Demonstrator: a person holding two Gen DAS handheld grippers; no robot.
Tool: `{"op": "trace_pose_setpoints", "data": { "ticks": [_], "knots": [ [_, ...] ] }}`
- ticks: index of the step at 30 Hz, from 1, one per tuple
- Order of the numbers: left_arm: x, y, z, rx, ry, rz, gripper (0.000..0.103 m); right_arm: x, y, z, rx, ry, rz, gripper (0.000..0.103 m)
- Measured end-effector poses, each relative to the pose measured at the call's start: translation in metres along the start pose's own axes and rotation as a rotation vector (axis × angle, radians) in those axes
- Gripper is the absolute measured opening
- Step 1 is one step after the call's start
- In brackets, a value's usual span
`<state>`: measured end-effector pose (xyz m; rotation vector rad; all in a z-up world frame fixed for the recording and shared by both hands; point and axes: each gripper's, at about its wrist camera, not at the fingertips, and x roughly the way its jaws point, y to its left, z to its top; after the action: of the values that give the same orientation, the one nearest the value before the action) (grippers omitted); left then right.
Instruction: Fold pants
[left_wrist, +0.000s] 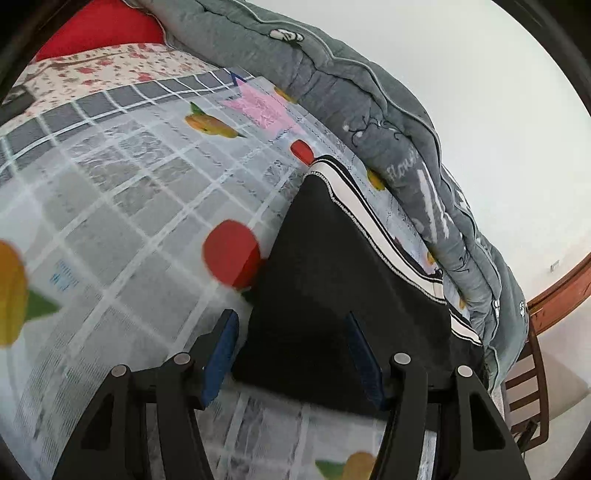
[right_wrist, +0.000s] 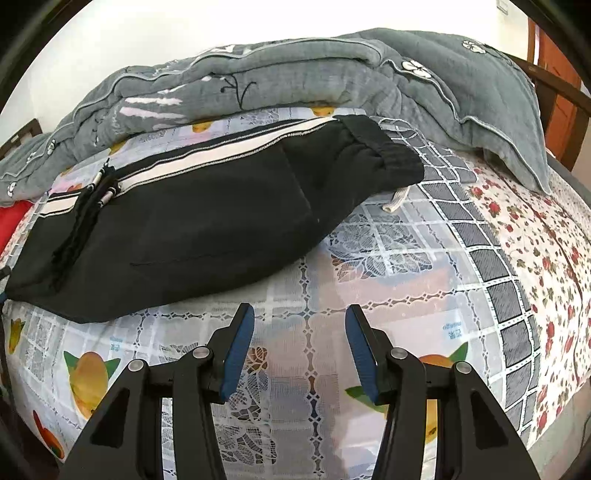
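Black pants (right_wrist: 192, 221) with a white side stripe lie folded lengthwise on the bed, waistband to the right with a white drawstring (right_wrist: 397, 201) hanging out. In the left wrist view the pants (left_wrist: 332, 266) run away from me, their near end lying between my fingers. My left gripper (left_wrist: 291, 321) is open, straddling that near end just above it, with a blue pad (left_wrist: 221, 354) on each side. My right gripper (right_wrist: 300, 314) is open and empty, hovering over the sheet in front of the pants.
A grey quilt (right_wrist: 258, 74) is bunched along the far side of the bed, touching the pants' striped edge. The fruit-print lace sheet (right_wrist: 369, 266) covers the bed, with a floral cloth (right_wrist: 535, 229) at the right. A wooden bed frame (left_wrist: 554, 302) and a red pillow (left_wrist: 99, 26) lie at the edges.
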<state>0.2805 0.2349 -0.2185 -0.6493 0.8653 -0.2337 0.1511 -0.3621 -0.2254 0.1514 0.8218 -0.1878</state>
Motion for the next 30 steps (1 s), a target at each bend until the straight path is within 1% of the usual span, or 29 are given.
{"op": "trace_pose_setpoints", "data": {
  "ticks": [2, 5, 11, 16, 18, 21, 26, 30],
  "knots": [
    [0.008, -0.002, 0.005, 0.006, 0.017, -0.014, 0.057, 0.002, 0.004, 0.001, 0.001, 0.005, 0.001, 0.050],
    [0.014, -0.006, 0.007, 0.004, 0.020, -0.007, 0.056, 0.004, 0.010, 0.002, -0.002, 0.008, 0.011, 0.050],
    [-0.002, 0.003, -0.009, 0.012, 0.038, -0.063, 0.055, 0.005, 0.028, 0.002, -0.034, 0.003, 0.043, 0.050],
    [-0.007, 0.002, -0.017, 0.038, 0.026, -0.051, 0.055, 0.007, 0.044, 0.000, -0.063, 0.008, 0.066, 0.050],
    [-0.003, 0.002, -0.014, 0.023, 0.022, -0.059, 0.055, 0.008, 0.048, 0.001, -0.070, 0.010, 0.072, 0.050],
    [0.006, 0.001, -0.008, 0.009, 0.021, -0.070, 0.055, 0.007, 0.049, 0.002, -0.072, 0.005, 0.076, 0.050],
    [0.020, -0.003, 0.002, -0.011, 0.019, -0.070, 0.055, 0.008, 0.043, 0.004, -0.037, 0.007, 0.089, 0.050],
    [0.015, -0.003, -0.004, -0.008, 0.035, -0.075, 0.055, 0.009, 0.042, 0.002, -0.028, 0.011, 0.092, 0.050]
  ]
}}
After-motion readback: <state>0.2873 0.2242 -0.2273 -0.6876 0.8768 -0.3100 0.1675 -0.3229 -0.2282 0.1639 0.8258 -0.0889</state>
